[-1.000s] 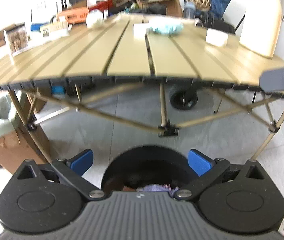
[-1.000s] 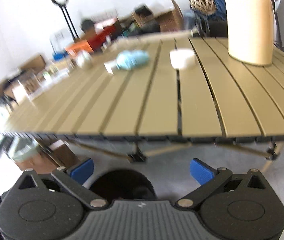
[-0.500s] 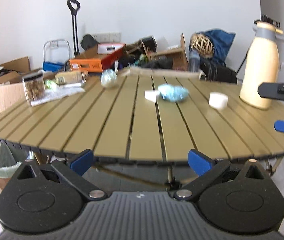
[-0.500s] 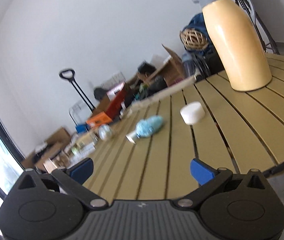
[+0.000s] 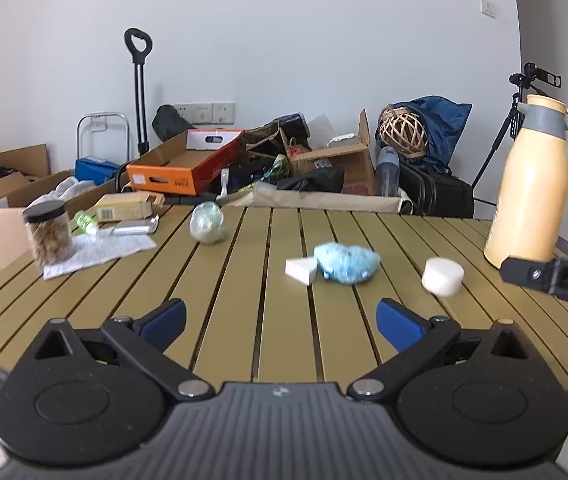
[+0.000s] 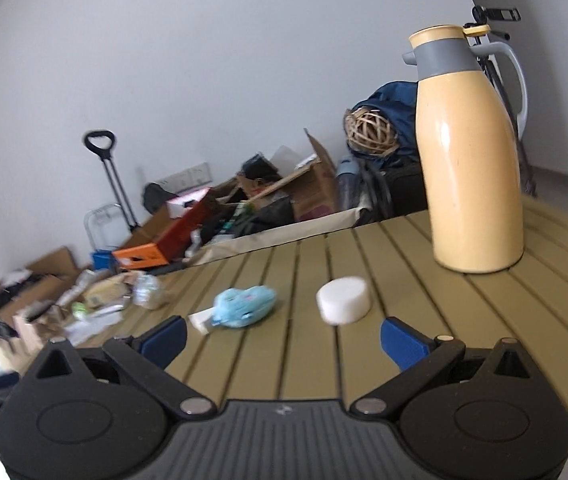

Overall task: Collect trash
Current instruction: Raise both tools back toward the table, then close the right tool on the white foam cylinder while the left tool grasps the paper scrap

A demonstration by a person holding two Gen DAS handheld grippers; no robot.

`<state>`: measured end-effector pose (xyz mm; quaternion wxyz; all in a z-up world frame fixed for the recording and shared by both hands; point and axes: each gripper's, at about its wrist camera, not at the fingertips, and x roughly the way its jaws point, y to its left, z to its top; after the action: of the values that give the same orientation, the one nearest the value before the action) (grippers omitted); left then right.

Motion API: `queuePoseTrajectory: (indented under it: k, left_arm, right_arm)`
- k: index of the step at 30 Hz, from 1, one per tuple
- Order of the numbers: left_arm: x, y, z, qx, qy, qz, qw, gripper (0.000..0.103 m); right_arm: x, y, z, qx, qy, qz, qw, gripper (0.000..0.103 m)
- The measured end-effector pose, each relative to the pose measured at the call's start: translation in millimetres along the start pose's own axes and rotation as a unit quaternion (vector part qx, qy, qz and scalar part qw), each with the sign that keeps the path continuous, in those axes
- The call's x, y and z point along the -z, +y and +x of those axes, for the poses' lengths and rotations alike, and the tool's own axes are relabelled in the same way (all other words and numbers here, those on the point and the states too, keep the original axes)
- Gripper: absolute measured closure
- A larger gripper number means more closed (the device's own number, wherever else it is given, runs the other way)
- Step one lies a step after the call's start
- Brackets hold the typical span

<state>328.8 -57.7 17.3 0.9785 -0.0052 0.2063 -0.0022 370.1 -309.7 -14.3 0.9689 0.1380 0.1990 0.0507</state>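
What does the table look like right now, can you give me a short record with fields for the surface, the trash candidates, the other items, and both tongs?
surface: slatted olive table
trash candidates: crumpled blue wad, touching a white wedge on its left; white round puck apart to the right; clear crumpled ball farther back
other items: yellow thermos jug upright at right; lidded jar on a white sheet at left
left tongs: open, empty
right tongs: open, empty, facing the puck

Bare slats (image 5: pixel 284 340) ahead of both; thermos (image 6: pixel 472 168) blocks far right.
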Motion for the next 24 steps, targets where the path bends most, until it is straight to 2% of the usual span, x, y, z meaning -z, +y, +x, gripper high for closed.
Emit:
queuePoseTrajectory:
  k: [4,10,17,22,24]
  left_arm:
    - [-12.5,1.4,26.6,0.011,0.004,-0.003,0.9999,0.0]
    - [-25.8,8.2,72.2,0.013,0.02,-0.007,0.9997,0.0]
    - [-35.2,20.3,125.2,0.018,0.066,-0.023,0.9974,0.0]
    - [-37.6,23.0,153.4,0.016,0.09,-0.028,0.9954,0.0]
    - [-38.3,22.0,161.3,0.014,0.094,-0.025,0.9951,0.0]
  right_arm:
    - [-11.5,-5.7,39.2,0.022,0.013,-0.012,1.0,0.0]
    - [-20.4,-10.4,111.2,0.065,0.06,-0.038,0.995,0.0]
    - [-20.4,-15.0,171.9,0.08,0.108,-0.041,0.99,0.002]
    - [-20.4,-18.0,197.1,0.092,0.134,-0.027,0.986,0.011]
    - [-19.5,-19.2,203.2,0.092,0.139,-0.018,0.986,0.025]
